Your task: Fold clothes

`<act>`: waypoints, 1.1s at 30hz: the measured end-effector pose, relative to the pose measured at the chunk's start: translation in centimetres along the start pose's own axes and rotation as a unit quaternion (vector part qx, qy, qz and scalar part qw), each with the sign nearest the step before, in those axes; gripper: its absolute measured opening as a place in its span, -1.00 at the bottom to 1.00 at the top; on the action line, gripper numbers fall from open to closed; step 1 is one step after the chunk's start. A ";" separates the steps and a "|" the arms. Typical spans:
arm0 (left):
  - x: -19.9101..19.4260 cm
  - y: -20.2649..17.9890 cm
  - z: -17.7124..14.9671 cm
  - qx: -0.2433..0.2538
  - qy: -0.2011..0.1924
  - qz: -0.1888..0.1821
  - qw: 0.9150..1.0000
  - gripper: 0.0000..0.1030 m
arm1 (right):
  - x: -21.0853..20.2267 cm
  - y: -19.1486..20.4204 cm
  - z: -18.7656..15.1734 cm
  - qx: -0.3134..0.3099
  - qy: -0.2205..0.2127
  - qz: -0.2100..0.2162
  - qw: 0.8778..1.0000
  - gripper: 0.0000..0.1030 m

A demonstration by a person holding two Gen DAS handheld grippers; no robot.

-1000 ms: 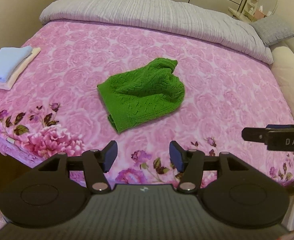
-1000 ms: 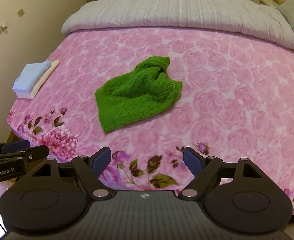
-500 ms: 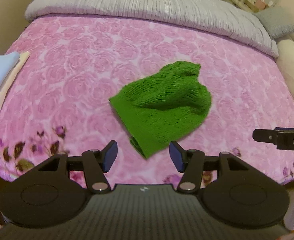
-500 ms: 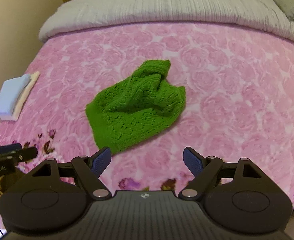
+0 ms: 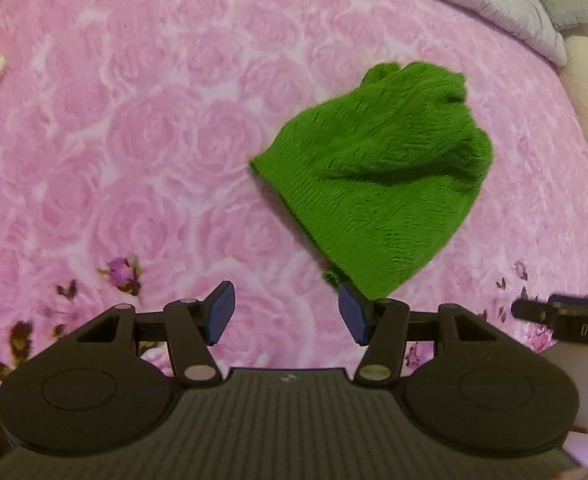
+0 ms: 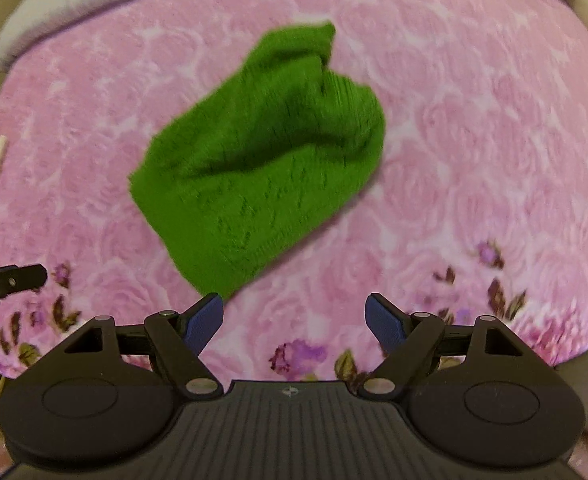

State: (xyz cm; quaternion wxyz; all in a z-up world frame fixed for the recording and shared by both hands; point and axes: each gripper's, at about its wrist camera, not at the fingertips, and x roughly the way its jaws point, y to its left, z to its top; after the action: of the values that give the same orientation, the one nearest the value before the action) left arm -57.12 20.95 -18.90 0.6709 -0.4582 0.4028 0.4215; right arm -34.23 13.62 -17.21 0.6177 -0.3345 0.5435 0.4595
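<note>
One green sweater [image 5: 378, 184] on bed [image 5: 133, 140], long axis diagonal, ahead of both grippers [image 5: 285, 316] [image 6: 294, 320], jaws apart, empty.

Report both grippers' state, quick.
Left gripper: open, holding nothing, short of the green knit garment.
Right gripper: open, holding nothing.

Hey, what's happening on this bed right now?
A person is holding two grippers over a pink floral bedspread, facing a crumpled green knit garment. The left gripper and right gripper both have their jaws open and empty, near the garment's nearest corner. Nothing is gripped, and folding has not started.
</note>
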 end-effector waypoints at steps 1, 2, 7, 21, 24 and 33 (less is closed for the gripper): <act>0.9 0.6 0.2 -0.006 0.005 -0.007 1.000 0.01 | 0.8 0.0 -0.1 0.006 0.006 -0.004 1.000 0.57; 1.7 1.2 0.5 -0.012 0.009 -0.014 1.000 0.01 | 1.6 -0.1 -0.2 0.011 0.009 -0.009 1.000 0.57; 6.0 3.9 1.6 -0.046 0.028 -0.051 0.997 0.02 | 4.6 -0.8 0.3 0.035 0.000 -0.033 0.999 0.52; 17.3 6.1 4.0 -0.197 -0.003 -0.118 0.973 0.12 | 4.0 -8.0 1.6 0.125 -0.055 -0.052 0.989 0.55; 18.0 5.6 4.2 -0.205 -0.030 -0.126 0.970 -0.83 | 4.8 -8.7 0.8 0.125 -0.043 -0.048 0.990 0.55; 5.4 -9.0 1.4 0.161 -0.191 -0.162 0.955 -0.88 | 3.4 -13.6 -0.1 0.109 -0.059 -0.046 0.991 0.55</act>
State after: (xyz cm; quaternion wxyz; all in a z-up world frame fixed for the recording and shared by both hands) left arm -46.77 21.34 -21.07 0.8597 -0.3139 0.2498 0.3163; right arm -21.66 9.36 -21.74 0.7020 -0.2622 0.5368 0.3877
